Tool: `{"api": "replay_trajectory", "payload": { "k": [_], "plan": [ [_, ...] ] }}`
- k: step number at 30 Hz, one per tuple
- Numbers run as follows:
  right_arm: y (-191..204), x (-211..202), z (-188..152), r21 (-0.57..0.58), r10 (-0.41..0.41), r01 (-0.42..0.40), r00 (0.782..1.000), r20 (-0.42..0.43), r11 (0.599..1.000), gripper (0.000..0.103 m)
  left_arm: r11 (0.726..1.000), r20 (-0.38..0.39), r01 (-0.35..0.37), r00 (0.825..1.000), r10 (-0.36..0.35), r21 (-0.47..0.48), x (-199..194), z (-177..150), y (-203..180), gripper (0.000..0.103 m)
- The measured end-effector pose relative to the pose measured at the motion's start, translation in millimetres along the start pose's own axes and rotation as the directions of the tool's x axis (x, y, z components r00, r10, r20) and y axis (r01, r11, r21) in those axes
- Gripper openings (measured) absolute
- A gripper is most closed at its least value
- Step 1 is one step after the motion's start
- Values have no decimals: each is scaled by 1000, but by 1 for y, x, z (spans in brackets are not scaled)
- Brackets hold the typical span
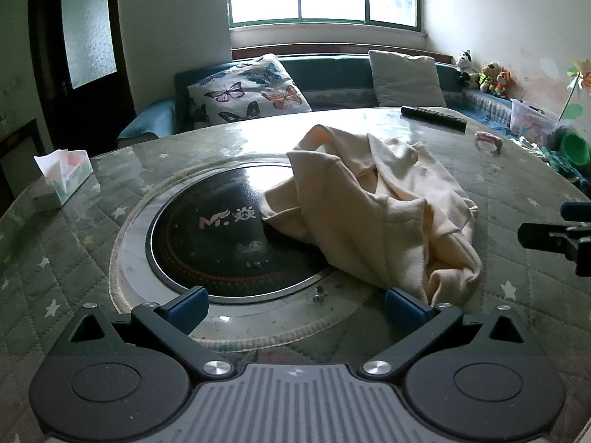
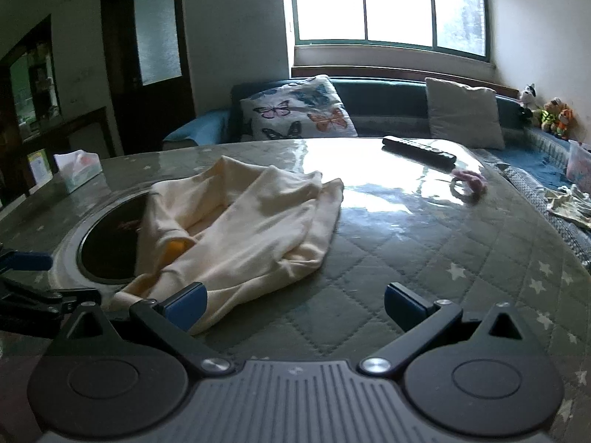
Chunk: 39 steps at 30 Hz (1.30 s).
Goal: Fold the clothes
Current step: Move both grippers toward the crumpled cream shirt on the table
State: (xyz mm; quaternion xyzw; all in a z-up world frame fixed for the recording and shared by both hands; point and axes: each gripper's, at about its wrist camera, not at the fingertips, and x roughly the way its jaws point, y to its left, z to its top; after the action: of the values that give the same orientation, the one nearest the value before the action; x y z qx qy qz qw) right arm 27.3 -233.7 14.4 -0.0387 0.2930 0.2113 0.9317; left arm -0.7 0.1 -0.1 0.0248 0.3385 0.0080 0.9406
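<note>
A cream garment (image 1: 380, 206) lies crumpled on the round quilted table (image 1: 74, 243), partly over the black hob (image 1: 214, 236) set in the table's middle. My left gripper (image 1: 295, 308) is open and empty, low over the table, with its right finger close to the garment's near edge. In the right wrist view the garment (image 2: 243, 232) lies ahead and to the left. My right gripper (image 2: 293, 304) is open and empty, its left finger at the garment's near hem. The right gripper also shows at the left wrist view's right edge (image 1: 554, 238).
A tissue box (image 1: 64, 179) stands at the table's left. A black remote (image 1: 434, 117) and a pink hair tie (image 1: 489, 141) lie at the far right. A sofa with a butterfly cushion (image 1: 249, 90) runs behind the table. Toys and a plastic tub (image 1: 532, 122) sit at the right.
</note>
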Motion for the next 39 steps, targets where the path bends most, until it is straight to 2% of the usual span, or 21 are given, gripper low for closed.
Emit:
{"api": "replay_trajectory", "payload": {
  "k": [6, 11, 14, 30, 39],
  "plan": [
    [3, -11, -2, 17, -1, 1, 999, -35, 1000, 103, 1000, -20, -9, 1000, 8, -12, -5, -5, 0, 103],
    [15, -1, -9, 14, -31, 32, 998, -55, 999, 103, 1000, -24, -16, 1000, 16, -15, -4, -4, -2, 103],
    [20, 5, -11, 22, -53, 54, 997, -63, 998, 103, 1000, 1, -10, 1000, 10, 1, -11, -11, -2, 103],
    [50, -8, -25, 21, -120, 122, 990, -69, 992, 103, 1000, 16, -1, 1000, 1, 19, -28, -21, -6, 103],
    [49, -13, -31, 34, -152, 155, 985, -77, 987, 103, 999, 10, -1, 1000, 1, 33, -29, -22, -11, 103]
  ]
}}
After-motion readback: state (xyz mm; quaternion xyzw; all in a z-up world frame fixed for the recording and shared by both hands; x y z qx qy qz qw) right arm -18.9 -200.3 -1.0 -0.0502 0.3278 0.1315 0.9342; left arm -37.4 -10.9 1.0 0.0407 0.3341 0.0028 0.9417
